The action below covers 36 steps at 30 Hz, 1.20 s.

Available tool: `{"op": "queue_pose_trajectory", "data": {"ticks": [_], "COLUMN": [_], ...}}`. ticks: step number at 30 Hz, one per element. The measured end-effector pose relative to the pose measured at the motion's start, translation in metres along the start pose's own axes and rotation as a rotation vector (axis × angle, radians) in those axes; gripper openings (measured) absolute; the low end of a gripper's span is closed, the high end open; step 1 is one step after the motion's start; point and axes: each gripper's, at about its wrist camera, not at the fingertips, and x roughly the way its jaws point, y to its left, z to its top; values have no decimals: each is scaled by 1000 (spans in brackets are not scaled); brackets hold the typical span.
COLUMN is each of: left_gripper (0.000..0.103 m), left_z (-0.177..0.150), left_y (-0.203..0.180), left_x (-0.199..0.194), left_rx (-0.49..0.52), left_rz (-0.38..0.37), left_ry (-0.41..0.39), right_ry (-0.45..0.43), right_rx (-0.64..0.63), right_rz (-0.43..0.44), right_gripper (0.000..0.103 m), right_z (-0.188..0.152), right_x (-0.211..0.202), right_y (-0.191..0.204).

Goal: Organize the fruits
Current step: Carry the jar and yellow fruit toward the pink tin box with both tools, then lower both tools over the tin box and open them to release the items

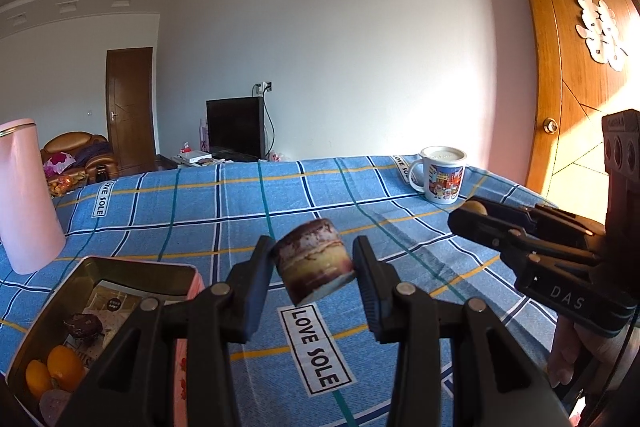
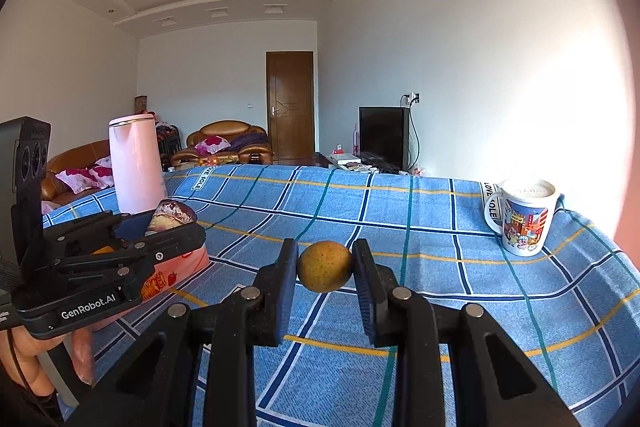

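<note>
1. At about 8 o'clock in the left wrist view, an open metal tin (image 1: 100, 267) sits on the blue checked cloth (image 1: 248, 195); inside it lie two orange fruits (image 1: 52, 371) and a dark, wrinkled fruit (image 1: 84, 325).
2. At 9 o'clock stands a pink kettle (image 1: 26, 195), just behind the tin.
3. In the centre, the left gripper (image 1: 314, 263) has its tongs closed narrowly on a tilted cylinder printed with a cake picture (image 1: 314, 261), held off the cloth and just right of the tin.
4. At 2 o'clock, a cartoon mug (image 1: 442, 173) stands near the far edge of the cloth.
5. At 3 o'clock, the right gripper (image 1: 476, 217) reaches in from the side.
6. In the right wrist view, the right gripper (image 2: 325, 267) at centre pinches a round yellow-brown fruit (image 2: 325, 265) between its tongs, above the cloth; whether the fruit touches the cloth I cannot tell.
</note>
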Motion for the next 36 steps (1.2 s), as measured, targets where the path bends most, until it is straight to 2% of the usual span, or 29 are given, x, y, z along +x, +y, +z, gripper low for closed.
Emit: {"op": "queue_pose_trajectory", "data": {"ticks": [10,23,36], "left_gripper": [42,42,42], "left_z": [-3,-1,-3], "left_y": [22,66,142], "left_x": [-13,-43,-69], "left_rx": [-31,-85,-183], "left_rz": [-6,42,153], "left_ry": [11,-4,12], "right_ry": [23,19,18], "right_rx": [-13,-55,-120], "right_rz": [43,156,294], "right_gripper": [30,30,30], "right_z": [4,28,46], "right_x": [12,30,54], "right_y": [25,81,153]}}
